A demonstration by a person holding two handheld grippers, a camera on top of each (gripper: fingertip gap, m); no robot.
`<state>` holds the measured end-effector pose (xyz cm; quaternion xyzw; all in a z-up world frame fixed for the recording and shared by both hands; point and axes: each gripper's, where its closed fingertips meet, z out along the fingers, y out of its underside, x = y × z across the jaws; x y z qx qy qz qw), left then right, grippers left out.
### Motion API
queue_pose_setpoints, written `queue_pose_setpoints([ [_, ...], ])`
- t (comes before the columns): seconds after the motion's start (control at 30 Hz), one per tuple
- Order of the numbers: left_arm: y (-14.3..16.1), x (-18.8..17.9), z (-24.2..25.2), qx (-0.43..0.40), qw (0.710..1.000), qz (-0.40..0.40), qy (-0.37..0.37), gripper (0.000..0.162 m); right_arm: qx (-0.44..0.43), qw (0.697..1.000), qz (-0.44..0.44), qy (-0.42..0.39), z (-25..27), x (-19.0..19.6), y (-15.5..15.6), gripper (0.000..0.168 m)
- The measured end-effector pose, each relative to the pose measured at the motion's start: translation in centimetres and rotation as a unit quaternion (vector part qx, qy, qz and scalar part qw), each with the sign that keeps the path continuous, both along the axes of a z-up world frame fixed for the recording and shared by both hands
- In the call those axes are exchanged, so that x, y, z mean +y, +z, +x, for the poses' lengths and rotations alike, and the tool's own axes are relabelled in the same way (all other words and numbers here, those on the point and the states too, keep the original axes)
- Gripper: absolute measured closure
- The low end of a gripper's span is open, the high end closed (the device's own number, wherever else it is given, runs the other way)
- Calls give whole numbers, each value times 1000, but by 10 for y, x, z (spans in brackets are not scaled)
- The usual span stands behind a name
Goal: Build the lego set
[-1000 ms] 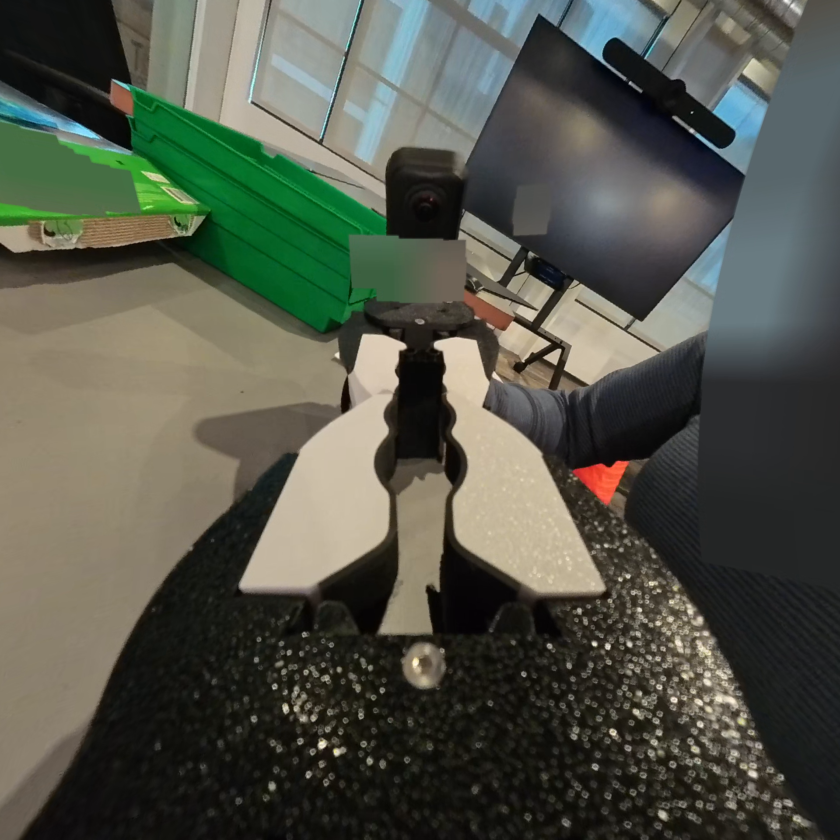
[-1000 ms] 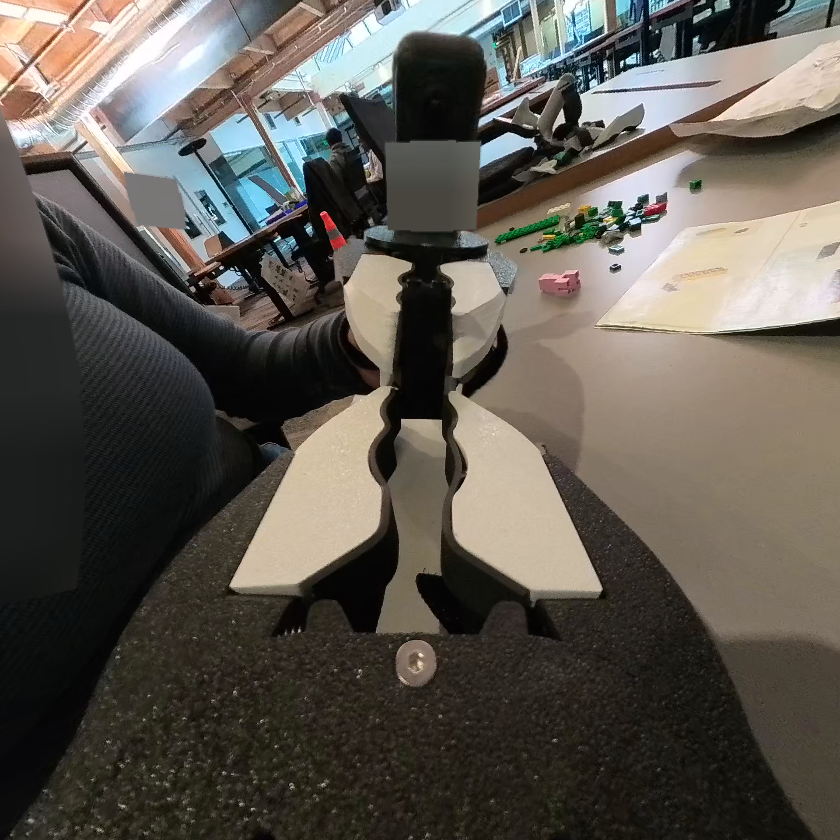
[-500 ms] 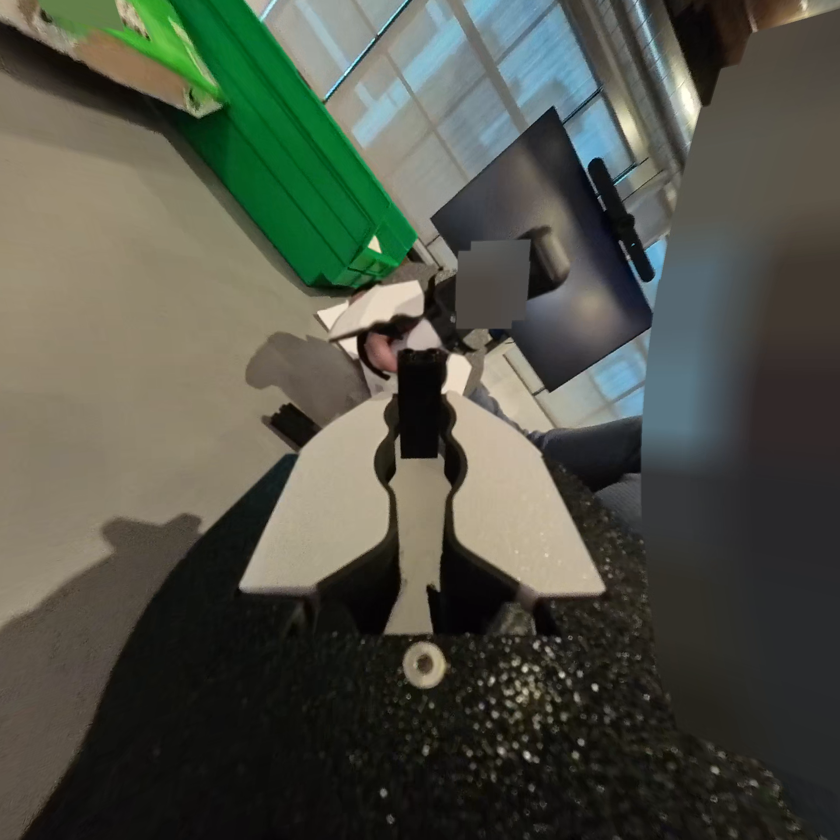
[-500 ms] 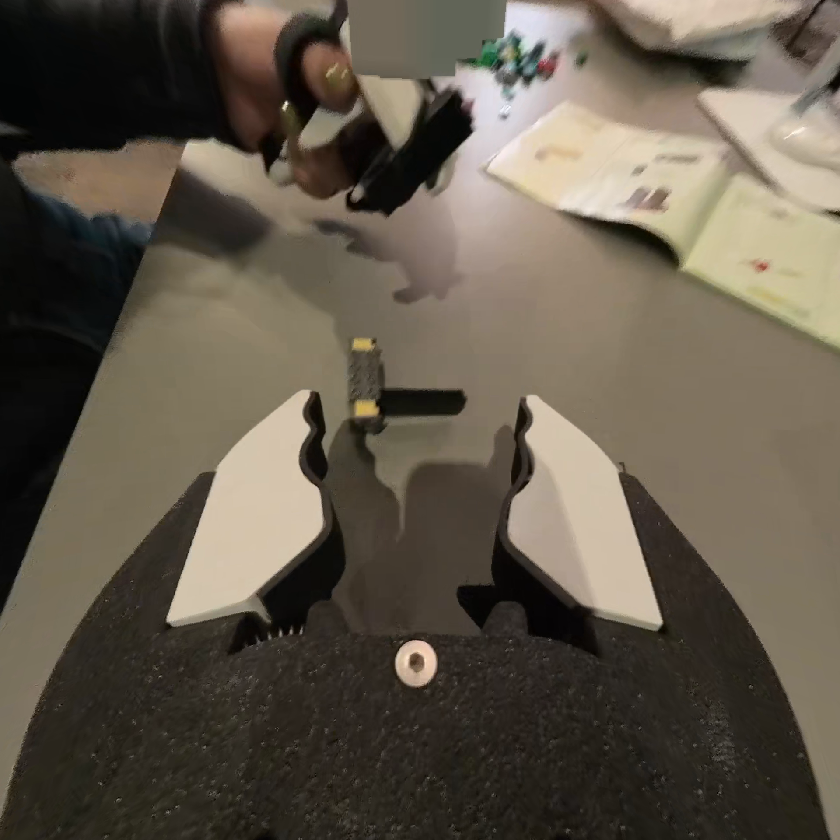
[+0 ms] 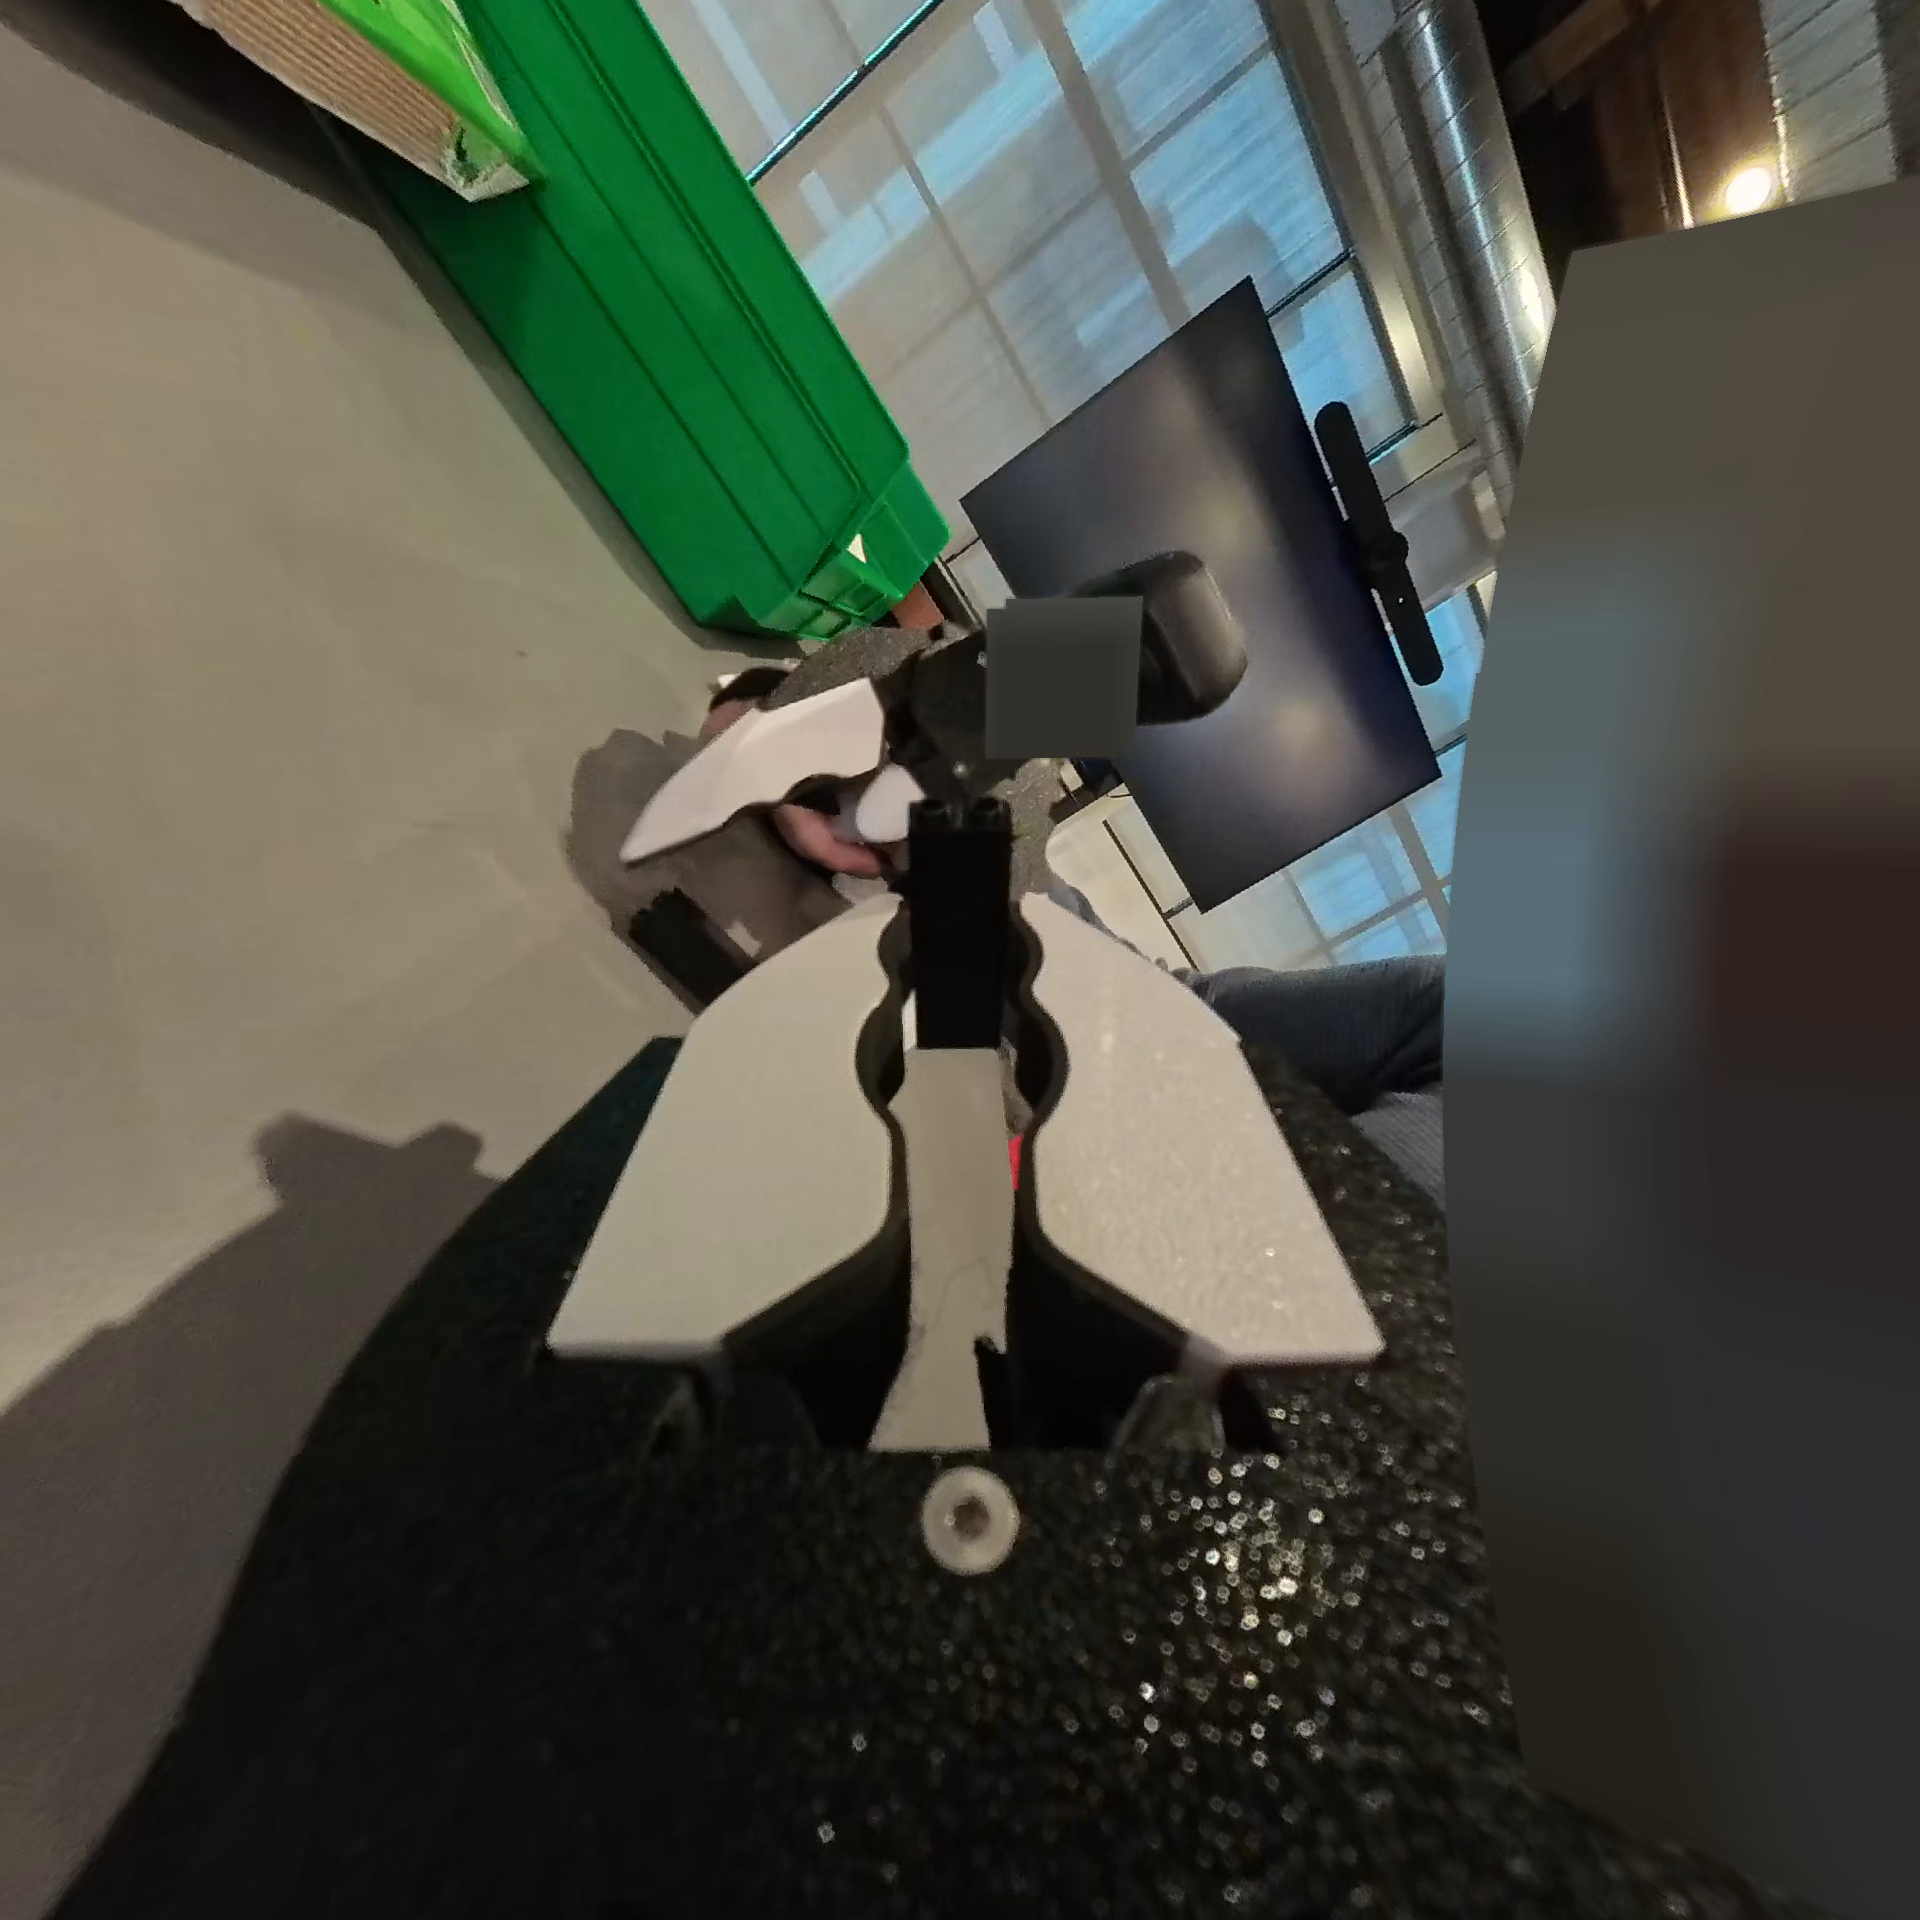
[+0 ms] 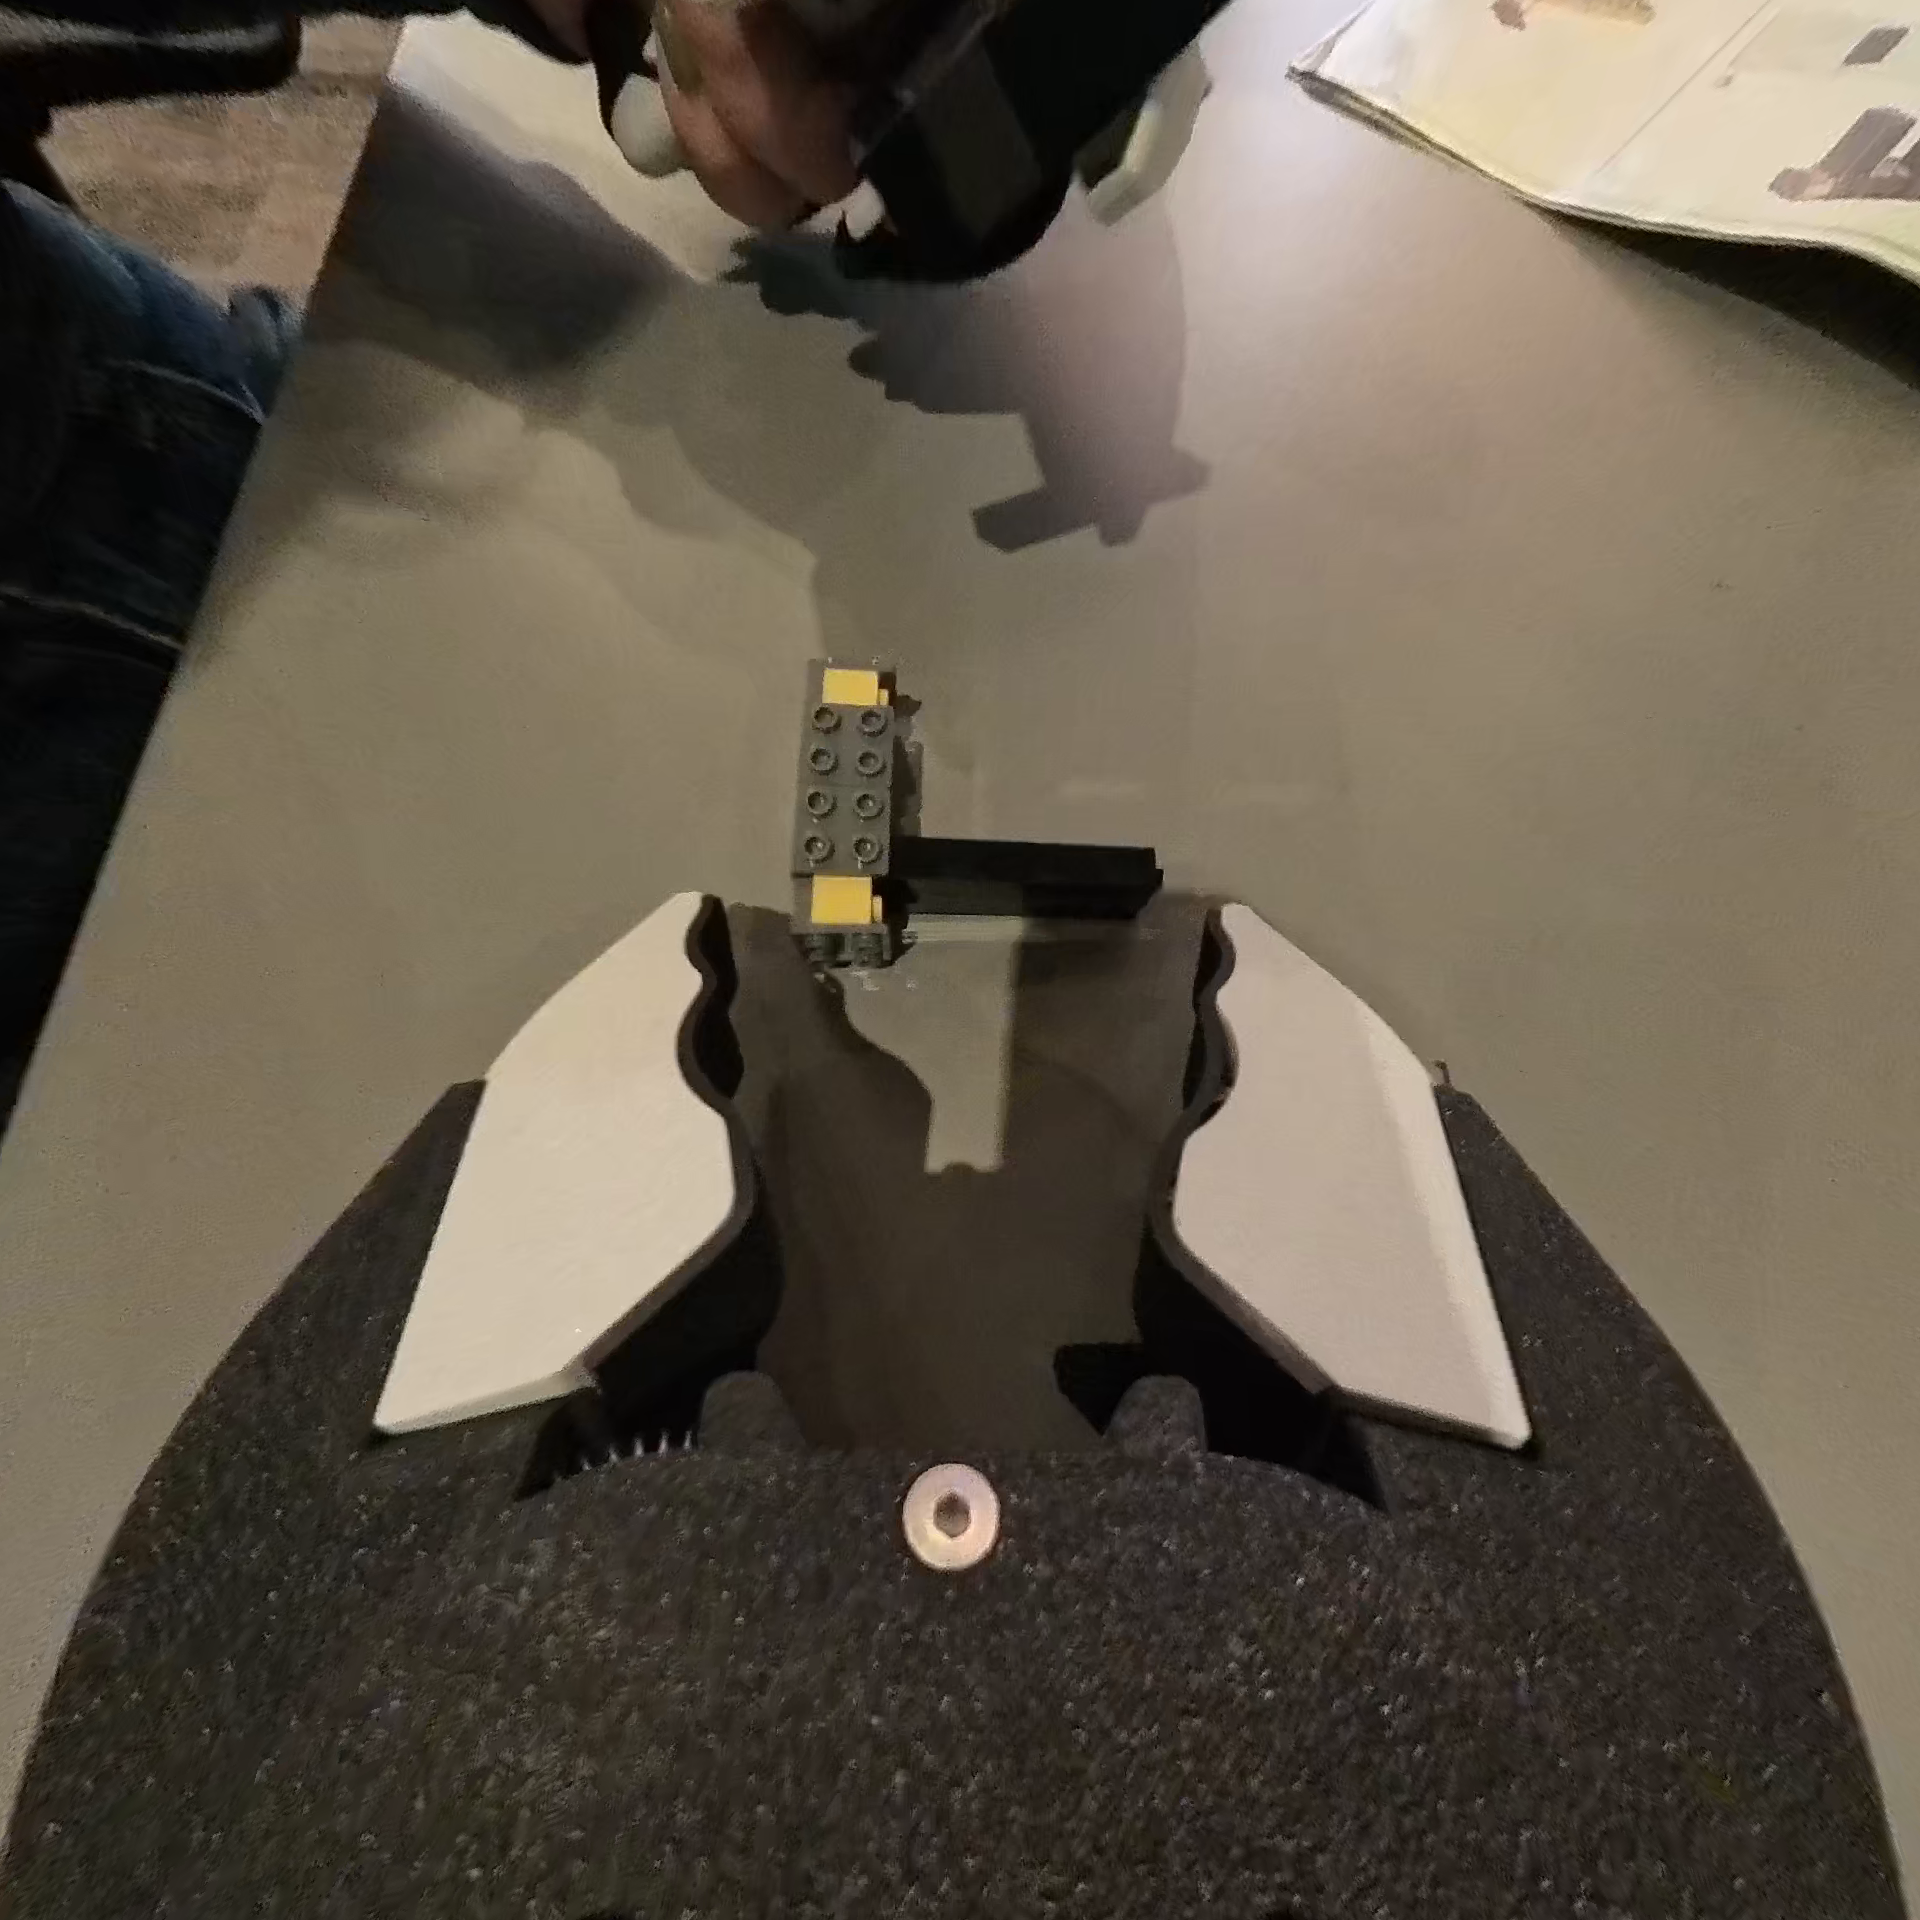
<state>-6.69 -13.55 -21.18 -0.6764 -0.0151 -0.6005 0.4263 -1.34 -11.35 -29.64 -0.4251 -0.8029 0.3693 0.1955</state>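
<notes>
My left gripper (image 5: pixel 958 925) is shut on a long black brick (image 5: pixel 958 914) that sticks out past the fingertips, held above the table. My right gripper (image 6: pixel 961 920) is open and empty, just above the grey table (image 6: pixel 1455 727). Right in front of it lies a small build (image 6: pixel 847 800): a dark grey studded brick with yellow pieces at both ends and a black bar (image 6: pixel 1029 873) sticking out to its right. The build sits between the right fingertips and slightly beyond them. The left gripper with its black brick also shows at the top of the right wrist view (image 6: pixel 956 145).
An open instruction booklet (image 6: pixel 1662 125) lies at the far right of the table. The table's near edge (image 6: pixel 312 312) runs along the left, with a person's legs beyond. A green crate (image 5: pixel 644 312) and a dark screen (image 5: pixel 1226 675) show in the left wrist view. About 10 cm separates my left fingertips from my right.
My right gripper, shut against the left one a second ago, has opened, swung down to the table and come closer to the grey and yellow build. My left gripper has tilted, still holding the black brick.
</notes>
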Motion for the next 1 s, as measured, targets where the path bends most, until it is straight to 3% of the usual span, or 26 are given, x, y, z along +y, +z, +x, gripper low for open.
queue_pose_setpoints([
  [0.27,1,-1,-1,1,1000,2,-9,145,-18,1000,8,14,-6,-3,-6,84],
  [0.53,-10,-4,10,32,999,-12,-34,145,4,1000,9,1,-11,-1,-1,123],
  [0.67,-12,-6,12,38,998,-16,-43,145,-3,1000,9,2,-9,0,-2,115],
  [0.93,-12,-15,9,41,998,-13,-51,145,14,1000,23,12,-2,-1,0,149],
  [1.0,-11,-15,8,37,998,-11,-51,146,13,999,28,16,-3,-4,0,149],
])
